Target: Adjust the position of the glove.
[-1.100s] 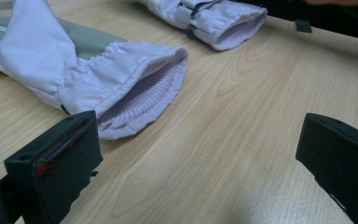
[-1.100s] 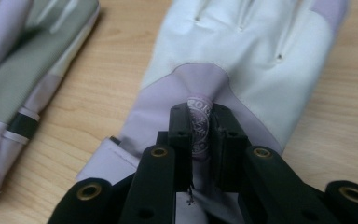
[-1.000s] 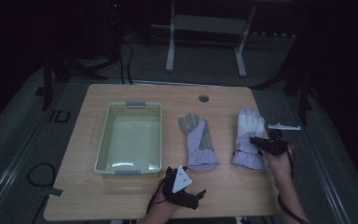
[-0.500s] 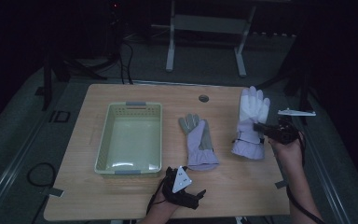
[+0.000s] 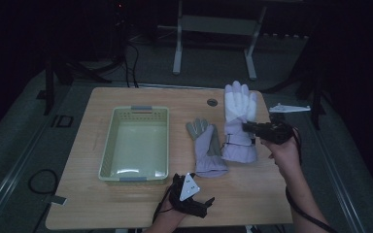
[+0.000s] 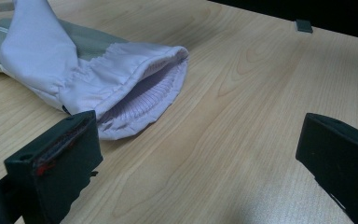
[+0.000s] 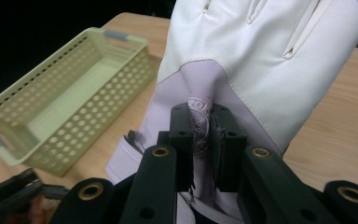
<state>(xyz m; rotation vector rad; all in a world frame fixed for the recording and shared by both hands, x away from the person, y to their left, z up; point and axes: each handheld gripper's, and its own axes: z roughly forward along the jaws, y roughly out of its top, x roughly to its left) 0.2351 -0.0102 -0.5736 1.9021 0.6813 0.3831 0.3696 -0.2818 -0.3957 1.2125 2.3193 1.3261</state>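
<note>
Two lavender and white winter gloves are here. One glove (image 5: 206, 145) lies flat on the wooden table (image 5: 141, 208) at its middle, its open cuff (image 6: 140, 88) facing my left gripper (image 5: 194, 201). That gripper rests near the table's front edge, jaws wide open with nothing between them. The other glove (image 5: 238, 119) hangs lifted off the table at the right, fingers pointing away. My right gripper (image 5: 248, 128) is shut on a fold of its lavender fabric (image 7: 199, 122) near the wrist.
A pale green perforated basket (image 5: 108, 145) (image 7: 9, 116) stands empty on the left half of the table. A small round grommet (image 5: 212, 102) sits at the table's far edge. A metal stand (image 5: 177, 53) is on the floor behind.
My right gripper has risen and moved toward the far right, lifting the right-hand glove off the table. The left gripper and the other glove have stayed put.
</note>
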